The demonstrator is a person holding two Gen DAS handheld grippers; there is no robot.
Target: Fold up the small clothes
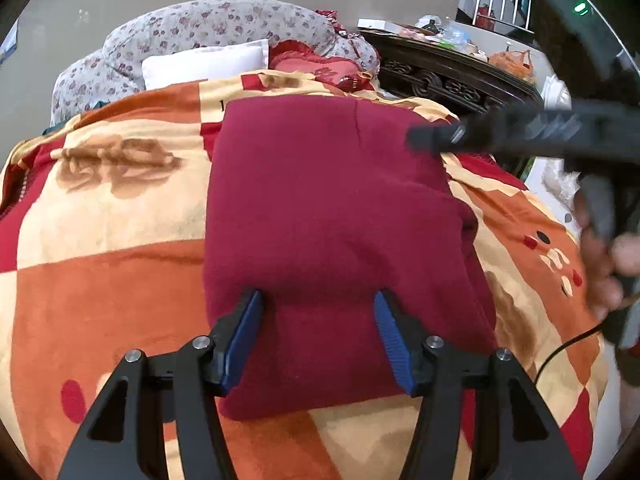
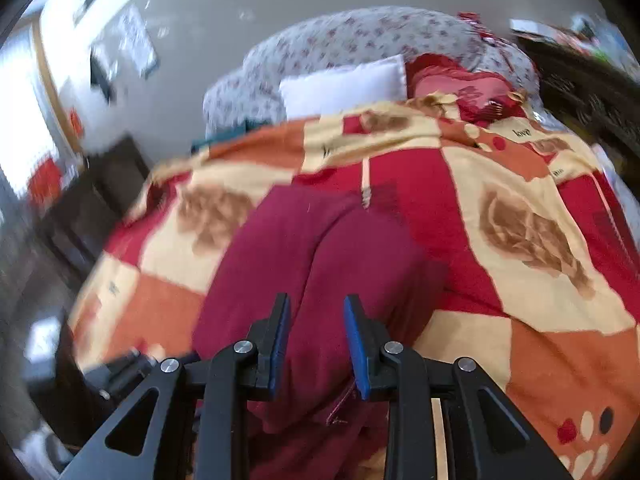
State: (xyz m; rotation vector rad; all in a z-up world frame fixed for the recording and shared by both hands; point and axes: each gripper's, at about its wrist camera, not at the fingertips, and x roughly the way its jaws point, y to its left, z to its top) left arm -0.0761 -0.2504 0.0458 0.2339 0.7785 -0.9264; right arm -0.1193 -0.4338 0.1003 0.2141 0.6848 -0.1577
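A: Status of maroon garment (image 1: 332, 216)?
B: Folded into a compact block, flat on bed blanket (image 1: 104, 280). Possibly one fold remaining.
A: Left gripper (image 1: 318, 300)?
B: Spread about halfway, straddling near edge, clamping nothing.
A: Right gripper (image 2: 316, 304)?
B: Parted narrowly above cloth; contact not determinable. Final smoothing pending.

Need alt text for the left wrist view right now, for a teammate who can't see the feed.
A folded dark red garment lies on a checked orange, cream and red blanket, with the left gripper open over its near edge. The right gripper, blurred, reaches in from the right above the garment's far corner.
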